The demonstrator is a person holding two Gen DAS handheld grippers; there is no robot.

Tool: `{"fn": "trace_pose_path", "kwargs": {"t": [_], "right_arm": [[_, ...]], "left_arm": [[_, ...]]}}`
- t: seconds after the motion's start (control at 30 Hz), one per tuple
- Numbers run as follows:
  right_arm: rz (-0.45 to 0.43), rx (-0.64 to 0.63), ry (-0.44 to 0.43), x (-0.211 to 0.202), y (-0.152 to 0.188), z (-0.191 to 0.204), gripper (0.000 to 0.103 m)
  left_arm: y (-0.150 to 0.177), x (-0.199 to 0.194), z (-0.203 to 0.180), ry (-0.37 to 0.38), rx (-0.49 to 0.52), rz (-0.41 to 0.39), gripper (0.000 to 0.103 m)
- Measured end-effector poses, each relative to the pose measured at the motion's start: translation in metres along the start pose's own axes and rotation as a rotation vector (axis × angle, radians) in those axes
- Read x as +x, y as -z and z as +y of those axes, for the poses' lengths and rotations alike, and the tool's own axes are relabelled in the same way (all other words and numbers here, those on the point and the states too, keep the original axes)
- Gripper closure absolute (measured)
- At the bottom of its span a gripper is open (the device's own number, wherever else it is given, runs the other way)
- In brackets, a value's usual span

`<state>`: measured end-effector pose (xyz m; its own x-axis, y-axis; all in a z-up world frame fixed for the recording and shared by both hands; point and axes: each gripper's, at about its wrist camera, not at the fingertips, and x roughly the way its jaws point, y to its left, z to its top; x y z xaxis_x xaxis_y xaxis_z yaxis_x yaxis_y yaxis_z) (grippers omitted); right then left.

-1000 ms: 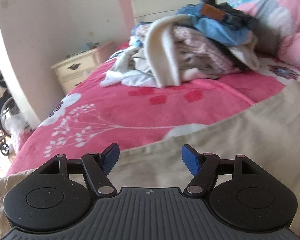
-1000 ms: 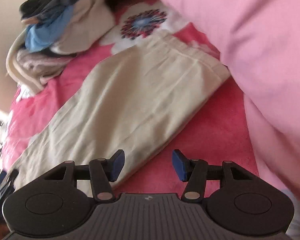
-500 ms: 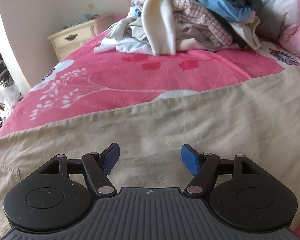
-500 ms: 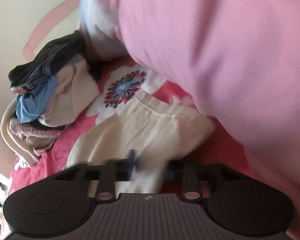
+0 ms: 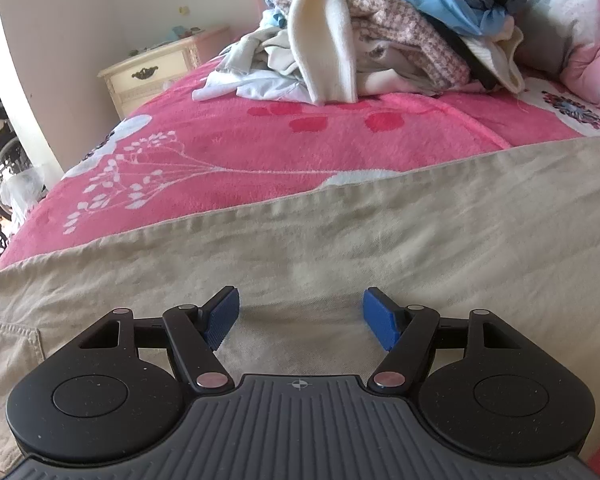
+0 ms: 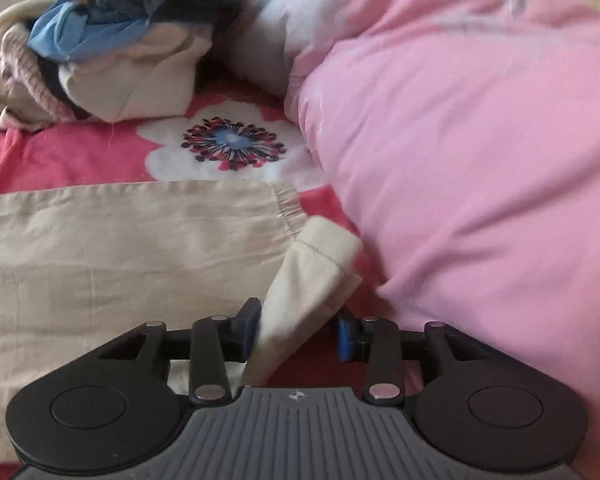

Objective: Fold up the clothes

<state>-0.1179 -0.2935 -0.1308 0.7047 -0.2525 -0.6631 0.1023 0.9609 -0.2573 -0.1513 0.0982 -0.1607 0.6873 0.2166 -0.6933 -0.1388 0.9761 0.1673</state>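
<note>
Beige trousers (image 5: 380, 240) lie spread flat on the pink floral bedspread (image 5: 260, 148). My left gripper (image 5: 300, 316) hovers low over the middle of the fabric, open, with nothing between its blue pads. In the right wrist view the trousers (image 6: 120, 248) end in a hemmed leg cuff (image 6: 316, 264) that stands up, bunched, between the jaws of my right gripper (image 6: 298, 332). Those jaws are opening, and the cuff sits loosely between them, brushing the left pad.
A heap of unfolded clothes (image 5: 380, 40) sits at the head of the bed and also shows in the right wrist view (image 6: 100, 60). A big pink duvet (image 6: 480, 140) crowds the right side beside the cuff. A cream nightstand (image 5: 156, 72) stands left of the bed.
My right gripper rolled back level, shut on the trouser cuff half a second ago, and its jaws now stand wider around it. The left gripper tipped down over the trousers and stayed open.
</note>
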Motion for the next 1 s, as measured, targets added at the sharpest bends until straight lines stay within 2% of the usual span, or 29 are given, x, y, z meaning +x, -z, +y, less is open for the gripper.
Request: {"fn": "trace_pose_path", "kwargs": {"t": [0.1,0.2,0.27,0.37,0.4,0.47,0.53,0.63,0.73,0.83,0.9,0.93,0.97,1.0], "right_arm": [[-0.008,-0.049,0.016,-0.014,0.004,0.001,0.063],[-0.057,-0.112,0.019,-0.041,0.016,0.003,0.060],[-0.121,-0.151,0.006,-0.064,0.024,0.003,0.056],[-0.272,-0.189,-0.042,-0.097,0.027,0.007,0.055],[-0.318,-0.191,-0.092,-0.104,0.024,0.009,0.055],[-0.363,-0.219,-0.252,-0.112,0.016,0.021,0.055],[-0.354,-0.298,-0.426,-0.112,0.010,0.044,0.055],[-0.324,-0.413,-0.579,-0.102,0.015,0.076,0.055],[-0.210,-0.453,-0.583,-0.071,0.023,0.086,0.061],[-0.140,-0.348,-0.458,-0.043,0.030,0.047,0.061],[-0.101,-0.266,-0.334,-0.036,0.024,0.018,0.061],[-0.090,-0.257,-0.276,-0.036,0.019,0.009,0.072],[-0.087,-0.255,-0.241,-0.038,0.014,0.005,0.076],[-0.099,-0.245,-0.241,-0.043,0.010,0.002,0.077]], "left_arm": [[0.001,-0.001,0.001,-0.016,0.013,-0.009,0.034],[0.001,-0.003,0.006,-0.029,0.002,-0.015,0.034],[0.000,-0.007,0.010,-0.041,-0.006,-0.019,0.034],[0.001,-0.022,0.017,-0.054,-0.002,-0.046,0.034],[0.002,-0.028,0.019,-0.061,0.004,-0.053,0.034],[0.005,-0.040,0.025,-0.083,0.007,-0.059,0.034],[0.011,-0.051,0.034,-0.106,-0.011,-0.048,0.034],[0.024,-0.065,0.048,-0.139,-0.073,-0.011,0.034],[0.042,-0.069,0.060,-0.157,-0.138,0.056,0.034],[0.060,-0.065,0.074,-0.178,-0.202,0.120,0.034],[0.067,-0.067,0.085,-0.178,-0.260,0.127,0.034],[0.069,-0.070,0.091,-0.177,-0.281,0.124,0.034],[0.070,-0.074,0.095,-0.186,-0.289,0.114,0.035],[0.069,-0.079,0.098,-0.199,-0.289,0.100,0.035]]}}
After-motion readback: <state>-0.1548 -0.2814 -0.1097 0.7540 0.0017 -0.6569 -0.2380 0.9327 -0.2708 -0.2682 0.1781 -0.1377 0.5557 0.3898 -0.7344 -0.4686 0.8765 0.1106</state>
